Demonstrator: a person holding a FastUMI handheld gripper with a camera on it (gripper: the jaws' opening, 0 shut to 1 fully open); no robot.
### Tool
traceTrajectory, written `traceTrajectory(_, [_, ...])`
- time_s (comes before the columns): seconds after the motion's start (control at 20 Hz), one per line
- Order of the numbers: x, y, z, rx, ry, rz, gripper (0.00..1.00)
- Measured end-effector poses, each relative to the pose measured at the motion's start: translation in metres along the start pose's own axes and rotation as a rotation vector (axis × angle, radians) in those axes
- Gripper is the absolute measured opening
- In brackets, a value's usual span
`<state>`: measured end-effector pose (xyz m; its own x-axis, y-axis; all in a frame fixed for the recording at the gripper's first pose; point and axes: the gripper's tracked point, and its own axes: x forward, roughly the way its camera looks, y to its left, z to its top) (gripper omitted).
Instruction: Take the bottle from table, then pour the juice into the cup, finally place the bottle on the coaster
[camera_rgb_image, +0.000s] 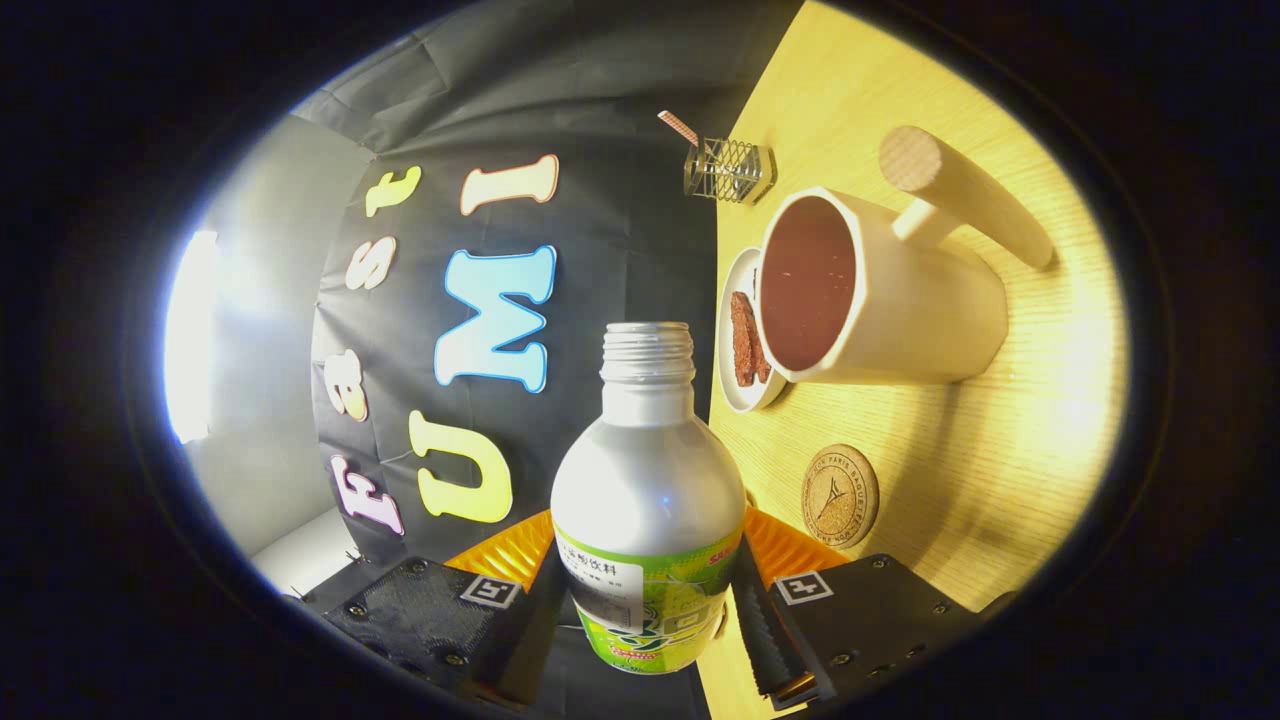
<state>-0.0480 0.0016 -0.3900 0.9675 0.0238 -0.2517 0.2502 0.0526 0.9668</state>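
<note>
My gripper (645, 590) is shut on the bottle (648, 480), a silver bottle with a green label and an uncapped threaded neck; one finger presses on each side of the label. The view is rolled, so the wooden table (1000, 480) stands like a wall beside the bottle, and the bottle lies about level with it. The cream cup (900, 300) with a wooden handle stands on the table beyond the fingers, dark red-brown inside. The bottle's mouth is higher than the cup's rim and slightly short of it. No stream shows. The round cork coaster (840, 495) lies nearer the fingers than the cup.
A small white plate (735, 400) with a brown piece of food sits by the cup at the table's edge. Farther along that edge stands a wire holder (728, 170) with a striped straw. The black cloth wall is behind.
</note>
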Motion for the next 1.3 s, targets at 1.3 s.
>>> traceTrajectory(1.3, [0.004,0.007,0.004,0.222,-0.027,0.036,0.77])
